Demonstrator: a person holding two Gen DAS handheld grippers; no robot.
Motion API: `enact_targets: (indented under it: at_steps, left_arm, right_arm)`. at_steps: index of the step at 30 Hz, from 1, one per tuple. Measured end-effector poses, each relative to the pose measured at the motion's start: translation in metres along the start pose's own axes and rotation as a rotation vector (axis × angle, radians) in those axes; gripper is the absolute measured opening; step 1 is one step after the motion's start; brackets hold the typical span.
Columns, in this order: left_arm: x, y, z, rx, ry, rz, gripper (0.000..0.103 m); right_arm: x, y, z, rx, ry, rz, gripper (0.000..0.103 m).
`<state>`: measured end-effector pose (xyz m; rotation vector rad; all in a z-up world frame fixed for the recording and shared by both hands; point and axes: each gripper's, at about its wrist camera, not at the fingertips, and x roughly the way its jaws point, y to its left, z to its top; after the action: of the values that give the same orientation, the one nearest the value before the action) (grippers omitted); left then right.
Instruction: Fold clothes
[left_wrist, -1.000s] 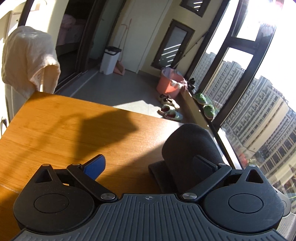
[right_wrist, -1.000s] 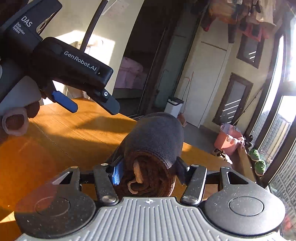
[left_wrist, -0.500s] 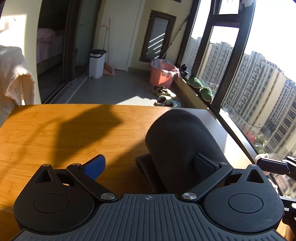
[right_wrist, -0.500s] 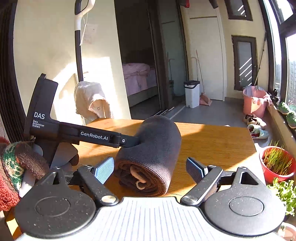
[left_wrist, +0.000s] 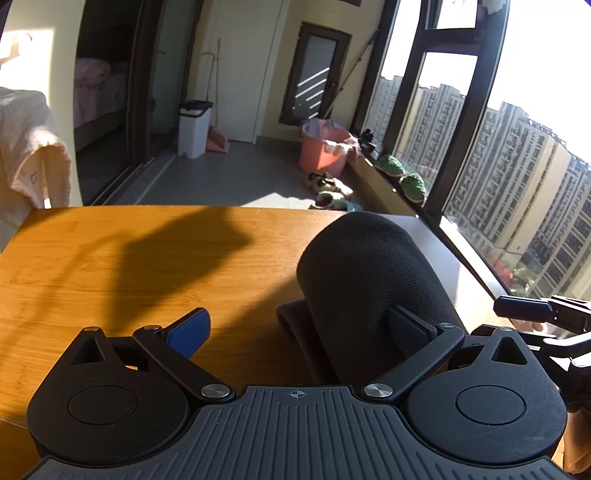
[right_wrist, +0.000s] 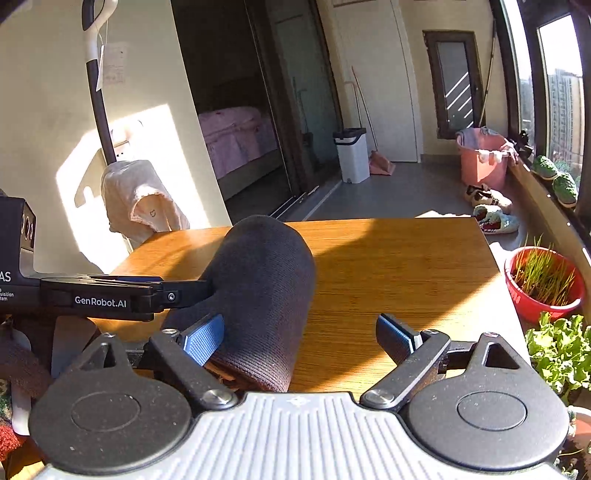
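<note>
Clothes here come down to one dark garment (right_wrist: 258, 291), already rolled into a thick bundle and lying on the wooden table (right_wrist: 399, 273). Our left gripper (left_wrist: 299, 325) has its jaws spread wide; the roll sits against the inner face of its right finger, while the blue-padded left finger stands apart over bare wood. Our right gripper (right_wrist: 303, 336) is likewise spread, with its left pad touching the roll's side and its right finger well clear on the far side. We judge that neither one clamps the cloth now; both seem to steady the bundle from opposite sides so it keeps its shape. Whether the layered end nearest the right gripper's jaws is tucked in, we cannot quite tell, as the gripper body hides it. Ahead of both sets of jaws the tabletop lies open right to its far edge, giving room to slide the roll forward. Beyond the right gripper's outer finger the table edge is near, with a red pot (right_wrist: 543, 284) just past it.
</note>
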<state>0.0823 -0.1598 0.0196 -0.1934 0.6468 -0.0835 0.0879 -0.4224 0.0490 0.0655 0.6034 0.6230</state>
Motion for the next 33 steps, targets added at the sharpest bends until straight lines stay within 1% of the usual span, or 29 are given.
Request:
enact_targets:
  at_steps: [2, 3, 5, 8, 9, 10, 14, 16, 18, 21, 23, 26, 30, 33]
  left_arm:
    - [-0.001, 0.0, 0.0, 0.001, -0.003, -0.001, 0.103]
    - [-0.002, 0.001, 0.0, 0.003, -0.005, 0.0, 0.103]
    - [-0.004, 0.001, -0.001, 0.009, -0.01, 0.003, 0.103]
    - [-0.013, -0.005, -0.003, 0.059, -0.042, 0.056, 0.103]
    - [-0.019, -0.005, -0.003, 0.054, -0.049, 0.045, 0.103]
    - [-0.023, -0.005, -0.003, 0.043, -0.052, 0.022, 0.103]
    - [-0.016, -0.009, -0.008, 0.081, -0.031, 0.012, 0.103]
    - [-0.011, -0.008, -0.01, 0.062, -0.024, -0.001, 0.103]
    - [-0.009, -0.007, -0.011, 0.063, -0.025, 0.003, 0.103]
    - [-0.007, -0.007, -0.013, 0.093, -0.037, 0.024, 0.103]
    - [-0.005, -0.007, -0.013, 0.1, -0.039, 0.031, 0.103]
    - [-0.003, -0.007, -0.014, 0.102, -0.041, 0.056, 0.103]
    - [-0.006, -0.006, -0.012, 0.121, -0.047, 0.088, 0.103]
    - [-0.007, -0.006, -0.011, 0.134, -0.05, 0.098, 0.103]
  right_arm:
    - [0.002, 0.0, 0.015, 0.032, -0.039, 0.003, 0.091]
    - [0.01, 0.0, 0.023, 0.057, -0.045, 0.009, 0.091]
    - [0.036, 0.005, 0.028, 0.061, 0.019, 0.001, 0.091]
    - [0.067, 0.011, 0.017, 0.04, 0.071, -0.063, 0.101]
    - [0.068, 0.007, 0.016, 0.078, 0.073, -0.056, 0.101]
    - [0.067, 0.003, 0.014, 0.111, 0.073, -0.048, 0.101]
    - [0.057, -0.007, 0.007, 0.149, 0.049, -0.022, 0.101]
    - [0.044, -0.01, 0.007, 0.159, 0.033, 0.009, 0.101]
    - [0.031, -0.013, 0.007, 0.17, 0.022, 0.041, 0.101]
    - [0.014, -0.017, -0.003, 0.194, 0.042, 0.076, 0.102]
    - [0.018, -0.016, -0.015, 0.189, 0.083, 0.042, 0.103]
    - [0.026, -0.021, -0.034, 0.286, 0.095, 0.076, 0.103]
    - [0.024, -0.008, -0.031, 0.24, 0.093, 0.071, 0.103]
    - [0.016, -0.003, -0.017, 0.198, 0.042, 0.062, 0.103]
